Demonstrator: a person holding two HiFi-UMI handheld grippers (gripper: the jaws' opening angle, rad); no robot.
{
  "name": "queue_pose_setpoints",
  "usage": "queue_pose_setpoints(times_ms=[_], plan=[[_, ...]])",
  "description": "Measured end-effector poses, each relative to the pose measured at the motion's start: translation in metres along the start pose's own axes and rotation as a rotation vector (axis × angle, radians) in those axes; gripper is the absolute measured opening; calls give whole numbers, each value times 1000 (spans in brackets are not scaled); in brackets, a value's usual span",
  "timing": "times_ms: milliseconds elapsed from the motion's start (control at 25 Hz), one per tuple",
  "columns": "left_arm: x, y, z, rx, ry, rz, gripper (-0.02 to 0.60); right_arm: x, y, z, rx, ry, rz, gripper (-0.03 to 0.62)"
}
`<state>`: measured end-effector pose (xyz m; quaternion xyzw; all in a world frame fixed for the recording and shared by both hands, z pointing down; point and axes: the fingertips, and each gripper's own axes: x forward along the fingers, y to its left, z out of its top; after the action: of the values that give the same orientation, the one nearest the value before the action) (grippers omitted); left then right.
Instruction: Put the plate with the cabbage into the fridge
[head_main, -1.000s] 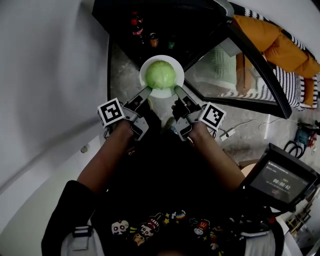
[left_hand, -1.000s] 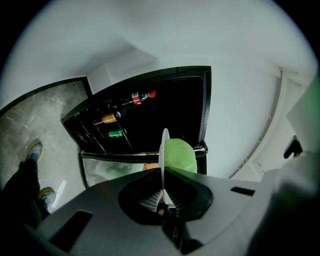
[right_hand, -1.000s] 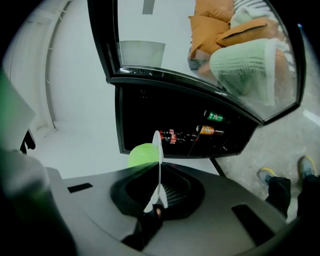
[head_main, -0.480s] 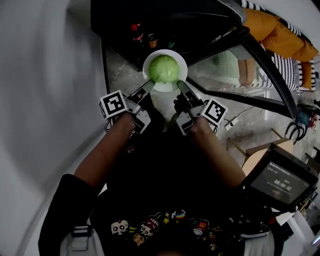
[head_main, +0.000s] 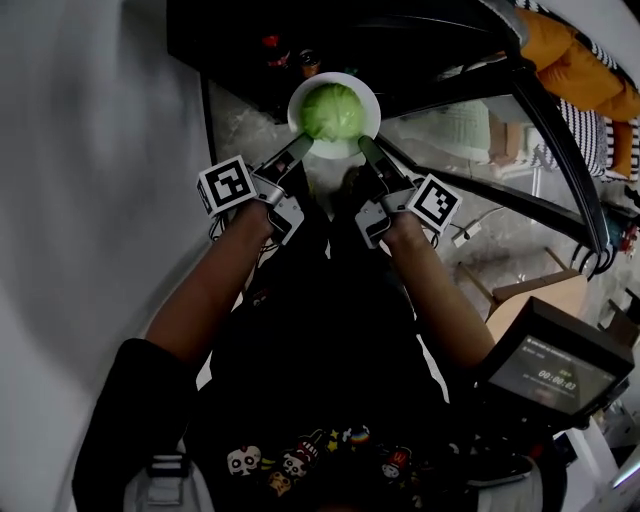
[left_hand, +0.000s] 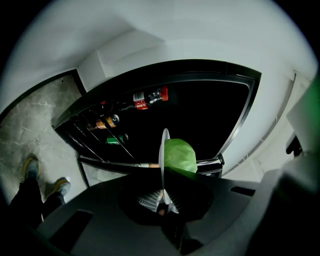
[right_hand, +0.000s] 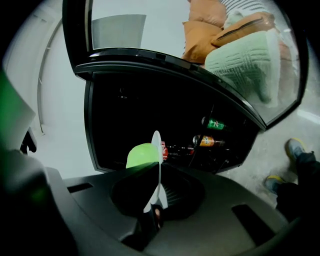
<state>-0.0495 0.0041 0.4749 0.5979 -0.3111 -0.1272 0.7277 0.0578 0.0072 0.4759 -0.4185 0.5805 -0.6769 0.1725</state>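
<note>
A white plate (head_main: 369, 92) carries a green cabbage (head_main: 333, 109), held in the air at the mouth of the open, dark fridge (head_main: 260, 25). My left gripper (head_main: 299, 149) is shut on the plate's left rim and my right gripper (head_main: 367, 148) is shut on its right rim. The left gripper view has the plate (left_hand: 162, 150) edge-on with the cabbage (left_hand: 180, 155) to its right. From the right gripper view, the plate (right_hand: 157, 150) is also edge-on, the cabbage (right_hand: 142, 154) to its left.
The fridge's glass door (head_main: 520, 130) stands open to the right. Bottles and cans (left_hand: 147, 99) lie on wire shelves inside the fridge (right_hand: 150, 110). A white wall (head_main: 90, 170) runs along the left. A screen device (head_main: 545, 365) sits at lower right.
Both grippers have carried the plate and cabbage forward and up, closer to the fridge opening.
</note>
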Motion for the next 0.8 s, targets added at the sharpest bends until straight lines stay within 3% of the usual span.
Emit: queue_pose_setpoints(times_ms=[160, 480, 800], plan=[[2, -21, 3, 16, -6, -18, 12, -2, 17, 5, 1, -18, 36, 17], [-3, -25, 3, 77, -24, -31, 12, -4, 23, 4, -18, -54, 56, 17], [-4, -33, 2, 71, -49, -40, 12, -5, 27, 5, -24, -51, 62, 17]])
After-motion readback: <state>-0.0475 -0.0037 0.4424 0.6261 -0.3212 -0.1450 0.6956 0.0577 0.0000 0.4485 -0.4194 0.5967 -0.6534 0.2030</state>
